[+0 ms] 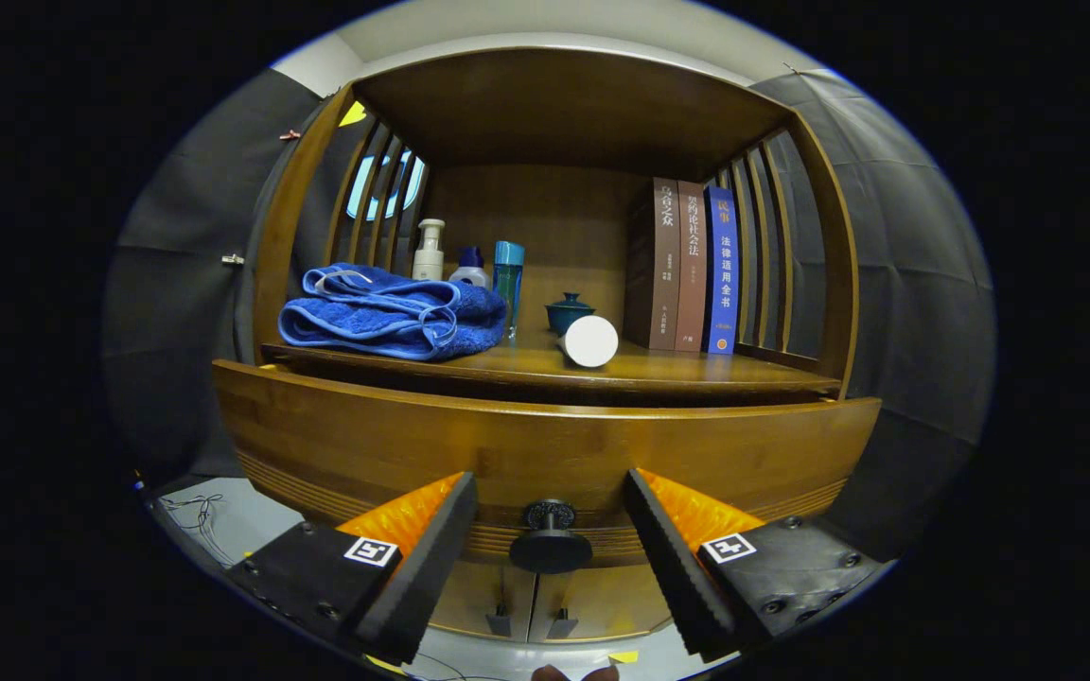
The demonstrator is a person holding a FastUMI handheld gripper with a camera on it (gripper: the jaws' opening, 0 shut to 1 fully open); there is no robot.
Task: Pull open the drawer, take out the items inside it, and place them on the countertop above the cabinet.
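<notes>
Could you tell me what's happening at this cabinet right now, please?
A hand-held gripper faces the wooden cabinet's drawer, which looks shut or nearly so. Its fingers are open on either side of the dark round knob, not touching it. On the countertop above lie a folded blue towel, some bottles, a small lidded teal pot, a white cylinder and three upright books.

1. Drawer [545,449] front: wood w/ a smooth, semi-gloss varnish; grooved band along the lower edge.
2. Knob [550,539]: dark, matt, looks like metal w/ an ornate base.
3. Worktop [696,374]: polished wood, glossy enough to reflect the things on it.
4. Towel [389,312]: blue terry cloth, fuzzy and soft.
5. Books [692,270]: paper covers, slight sheen.
6. Bottles [469,265]: smooth plastic.
7. Lidded pot [569,310]: glazed, glossy.
8. Fingers [422,553]: spread wide either side of the knob, touching nothing; inner faces matt, ribbed.
</notes>
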